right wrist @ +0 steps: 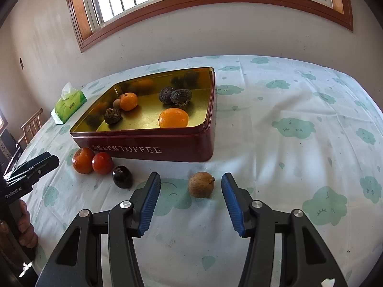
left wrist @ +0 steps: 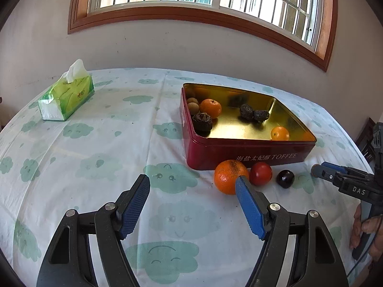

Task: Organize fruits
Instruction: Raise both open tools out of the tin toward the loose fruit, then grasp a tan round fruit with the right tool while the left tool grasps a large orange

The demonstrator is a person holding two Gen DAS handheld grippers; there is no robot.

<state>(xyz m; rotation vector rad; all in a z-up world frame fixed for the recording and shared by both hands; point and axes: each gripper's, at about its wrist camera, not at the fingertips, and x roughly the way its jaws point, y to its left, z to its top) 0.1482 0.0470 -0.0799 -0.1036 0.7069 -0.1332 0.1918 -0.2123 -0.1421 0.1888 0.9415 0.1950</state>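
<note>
Standing apart and empty, both grippers are seen: the left (left wrist: pixel 192 184) beside the orange (left wrist: pixel 229 175), the right (right wrist: pixel 191 186) framing a brown fruit (right wrist: pixel 201 184) near the tin (right wrist: pixel 143 147).

Two wrist views, low over the table (left wrist: pixel 95 167) — both facing the red tin (right wrist: pixel 143 148), window behind

Glossy metal tin (left wrist: pixel 249 153), matt printed cloth (left wrist: pixel 95 167), crinkly plastic tissue pack (left wrist: pixel 69 95).
</note>
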